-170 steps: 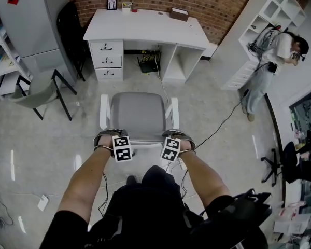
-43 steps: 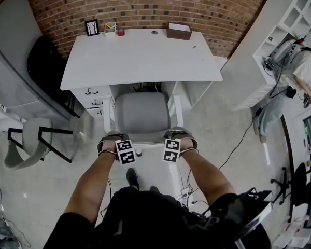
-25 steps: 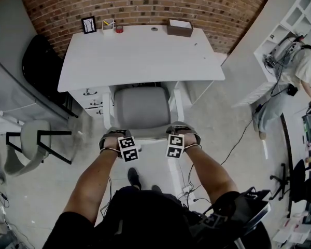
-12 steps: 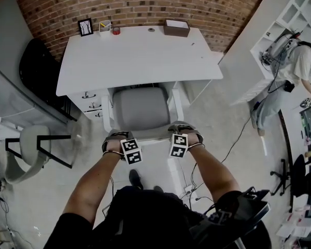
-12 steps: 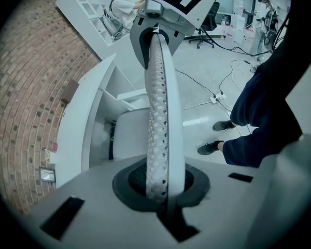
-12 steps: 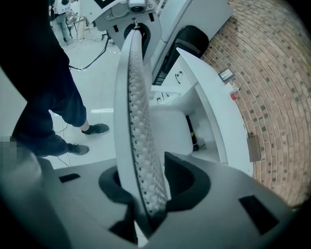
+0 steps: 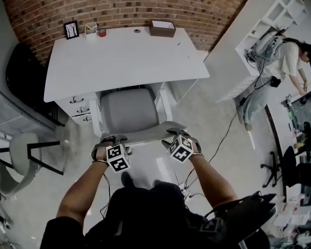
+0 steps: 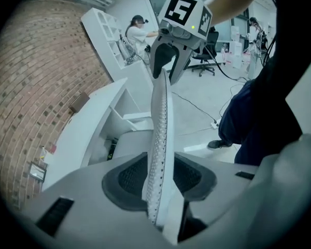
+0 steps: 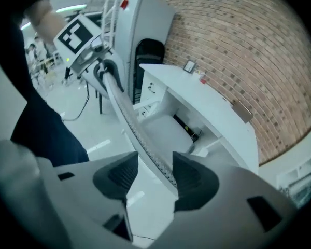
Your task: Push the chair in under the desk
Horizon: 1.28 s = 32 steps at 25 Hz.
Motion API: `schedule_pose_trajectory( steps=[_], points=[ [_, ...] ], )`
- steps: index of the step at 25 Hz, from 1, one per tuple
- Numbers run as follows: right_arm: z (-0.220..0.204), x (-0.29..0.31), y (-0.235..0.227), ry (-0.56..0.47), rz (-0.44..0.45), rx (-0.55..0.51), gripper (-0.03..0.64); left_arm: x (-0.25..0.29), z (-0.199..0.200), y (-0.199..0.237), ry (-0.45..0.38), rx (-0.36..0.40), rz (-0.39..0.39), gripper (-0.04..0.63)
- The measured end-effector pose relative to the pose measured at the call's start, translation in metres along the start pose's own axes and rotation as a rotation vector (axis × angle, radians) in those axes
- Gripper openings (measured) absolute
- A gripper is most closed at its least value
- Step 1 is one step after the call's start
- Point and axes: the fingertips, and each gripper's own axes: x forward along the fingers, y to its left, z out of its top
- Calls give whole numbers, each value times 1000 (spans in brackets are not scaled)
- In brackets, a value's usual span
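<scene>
Chair point(image 7: 128, 110) — grey seat, white arms, perforated back.

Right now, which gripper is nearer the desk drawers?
Left. The left gripper straddles the chair back nearest the drawers; the right gripper straddles its far end. Both have just been opening around it.

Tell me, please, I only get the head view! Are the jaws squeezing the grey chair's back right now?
Observer: No. The left gripper view shows the left gripper's jaws apart, having just been opening, with the pale perforated chair backrest between them, unpressed.
Operator: And the other one?
Observer: The right gripper's jaws stand wide too, just opened, the backrest's edge running between them.
Operator: Anything hiding under the desk?
Observer: A small black device sits beneath the white desk.
</scene>
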Motion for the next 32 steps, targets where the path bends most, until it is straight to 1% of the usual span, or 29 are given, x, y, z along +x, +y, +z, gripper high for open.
schedule_pose_trajectory(
  steps=[2,5,6,7,8,9,10,11,12,14,16,18,20,21,22,23,25,26,27,29,30,31,32],
  points=[
    [0,-11,-1,-30,3,99,216,-7,3,-2,-43,-34,5,156],
    [2,-27,-9,-82,-13,172,215,-19,13,1,-89,-55,21,173],
    [4,-33,-15,-113,-30,203,201,-24,16,3,-104,-56,31,172],
    [7,-40,-22,-150,-46,240,138,-30,20,4,-117,-64,42,172],
    [10,-48,-29,-188,-57,278,112,-35,24,5,-134,-84,56,172],
    [13,-56,-36,-221,-62,309,112,-42,29,7,-159,-117,73,168],
    [15,-64,-43,-249,-69,329,112,-49,37,10,-193,-163,98,150],
    [17,-73,-51,-274,-81,343,104,-58,46,17,-237,-216,130,95],
    [19,-83,-59,-300,-97,358,90,-68,57,25,-286,-273,166,72],
    [24,-102,-75,-358,-128,400,41,-94,79,44,-393,-387,250,63],
    [30,-120,-85,-432,-138,446,27,-125,97,61,-489,-503,345,14],
    [38,-133,-91,-502,-133,472,15,-154,105,73,-564,-630,434,9],
    [45,-144,-97,-555,-125,482,11,-179,111,81,-647,-778,493,8],
    [48,-150,-100,-577,-125,484,9,-190,114,84,-682,-838,514,8],
    [53,-156,-103,-598,-127,485,9,-198,115,85,-703,-875,537,8],
    [57,-161,-107,-617,-132,488,9,-204,116,86,-707,-888,561,8],
    [66,-170,-116,-653,-151,492,9,-214,117,89,-684,-873,612,8],
    [71,-175,-122,-673,-168,489,9,-218,118,90,-661,-848,642,8],
    [76,-181,-128,-694,-187,483,9,-223,120,92,-627,-805,682,8],
    [85,-189,-136,-722,-214,470,8,-234,125,91,-543,-681,769,8],
    [87,-192,-138,-729,-220,470,8,-238,127,89,-517,-640,794,8],
    [89,-194,-140,-734,-222,472,8,-241,129,88,-515,-632,800,8],
    [91,-195,-142,-740,-223,475,8,-243,128,88,-526,-649,798,8]
  ],
)
